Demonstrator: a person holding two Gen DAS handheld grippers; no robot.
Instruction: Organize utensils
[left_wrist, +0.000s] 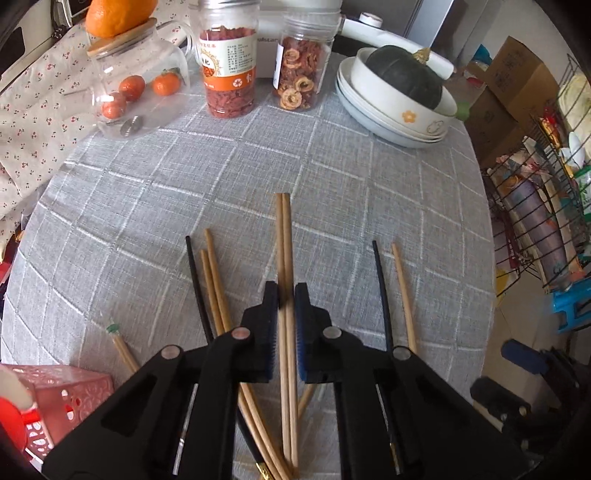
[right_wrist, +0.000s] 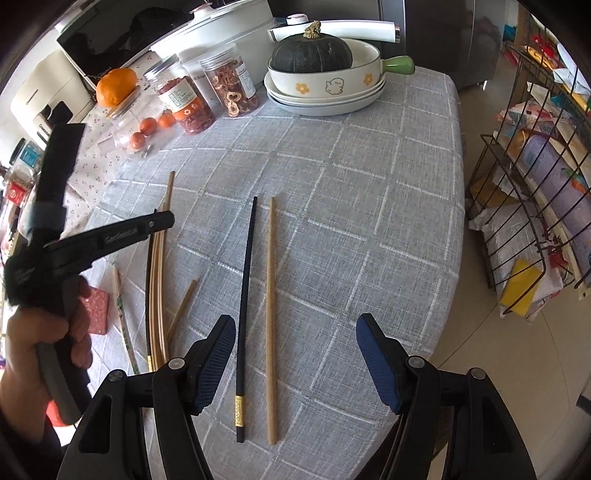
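Observation:
Several chopsticks lie on the grey checked tablecloth (left_wrist: 258, 155). My left gripper (left_wrist: 286, 295) is shut on a pair of wooden chopsticks (left_wrist: 283, 236), which point away from me. More wooden chopsticks (left_wrist: 214, 280) and a black one (left_wrist: 197, 284) lie to its left, another black one (left_wrist: 382, 291) and a wooden one (left_wrist: 404, 291) to its right. My right gripper (right_wrist: 295, 354) is open and empty, its jaws either side of a black chopstick (right_wrist: 246, 295) and a wooden chopstick (right_wrist: 272, 314). The left gripper (right_wrist: 162, 221) shows at the left of the right wrist view.
A pink perforated box (left_wrist: 70, 398) stands near the left front. At the back are a glass jar with small oranges (left_wrist: 140, 92), two jars of dried food (left_wrist: 229, 74), and stacked plates (left_wrist: 391, 114) with a green squash (left_wrist: 406, 75). A wire rack (right_wrist: 535, 203) stands right of the table.

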